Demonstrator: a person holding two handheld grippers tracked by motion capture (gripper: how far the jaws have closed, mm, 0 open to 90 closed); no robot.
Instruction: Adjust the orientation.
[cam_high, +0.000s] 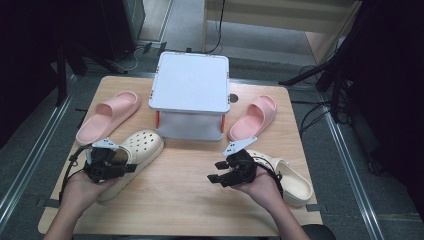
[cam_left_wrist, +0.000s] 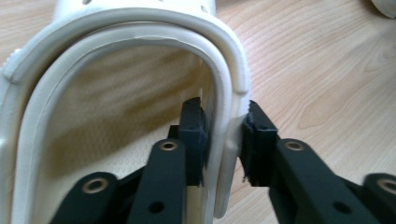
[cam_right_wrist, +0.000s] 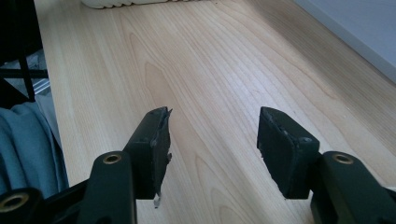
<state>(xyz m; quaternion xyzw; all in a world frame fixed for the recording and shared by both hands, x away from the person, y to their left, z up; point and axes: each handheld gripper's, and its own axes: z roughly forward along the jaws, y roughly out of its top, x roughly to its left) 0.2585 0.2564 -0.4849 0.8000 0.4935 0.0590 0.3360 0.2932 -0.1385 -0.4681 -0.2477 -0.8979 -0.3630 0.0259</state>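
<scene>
Left tool (cam_high: 131, 168) is clamped on the side wall of the cream clog (cam_high: 131, 156) that lies at the near left of the tabletop (cam_high: 185, 200). From the left gripper view we see one black jaw inside the shoe's opening and the other outside, with the thick cream rim (cam_left_wrist: 227, 116) pinched between the pads. From above, that clog lies slantwise, its perforated toe pointing toward the far right and its heel end toward our left hand (cam_high: 82, 187).

Our right tool (cam_high: 214, 177) hangs at the near right of the tabletop with its jaws well apart and nothing between them; the right gripper view shows bare wood grain in the gap. The jaws point left, toward the middle of the tabletop. Just behind our right hand (cam_high: 260, 185) lies the second cream clog (cam_high: 290, 182), partly covered by the hand and the tool's body; we cannot tell whether the hand touches it.

Farther back, a white box (cam_high: 190, 90) with a flat lid and orange corner pieces stands at the middle far side of the tabletop. One pink slide (cam_high: 107, 116) lies to its left, toe toward the far right, close beside the held clog's toe. The other pink slide (cam_high: 253, 117) lies to the right of the box, just beyond the right tool's grey plate.
</scene>
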